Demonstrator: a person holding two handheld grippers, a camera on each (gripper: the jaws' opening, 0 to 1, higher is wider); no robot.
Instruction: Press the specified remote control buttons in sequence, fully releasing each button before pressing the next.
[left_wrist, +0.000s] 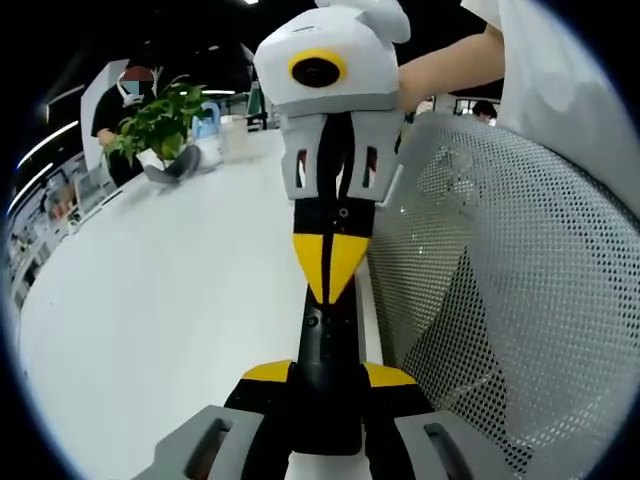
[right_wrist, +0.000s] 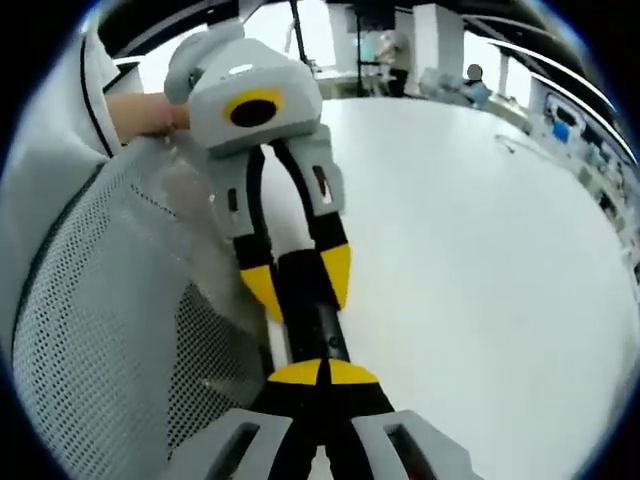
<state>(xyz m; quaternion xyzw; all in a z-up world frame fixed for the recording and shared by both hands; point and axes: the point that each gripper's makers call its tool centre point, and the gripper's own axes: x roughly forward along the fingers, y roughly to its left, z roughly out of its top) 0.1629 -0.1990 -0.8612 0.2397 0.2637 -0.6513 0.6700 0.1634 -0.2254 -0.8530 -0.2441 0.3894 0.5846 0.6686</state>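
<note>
Left hand-held gripper (left_wrist: 327, 395) and right hand-held gripper (right_wrist: 322, 385) each clamp one end of the black remote (left_wrist: 327, 350).
The remote hangs between them above the white worktop (left_wrist: 180, 300), at its edge by a white mesh chair back (left_wrist: 500, 300). Left yellow-tipped jaws closed on it; right jaws likewise. A potted plant (left_wrist: 160, 120) stands far across the worktop.

Remote control (left_wrist: 327, 370) buttons hidden by jaws

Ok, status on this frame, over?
Left hand-held gripper shut on remote. Right hand-held gripper shut, tips at the remote's far end, contact unclear. Mesh chair back alongside white table, not blocking.
</note>
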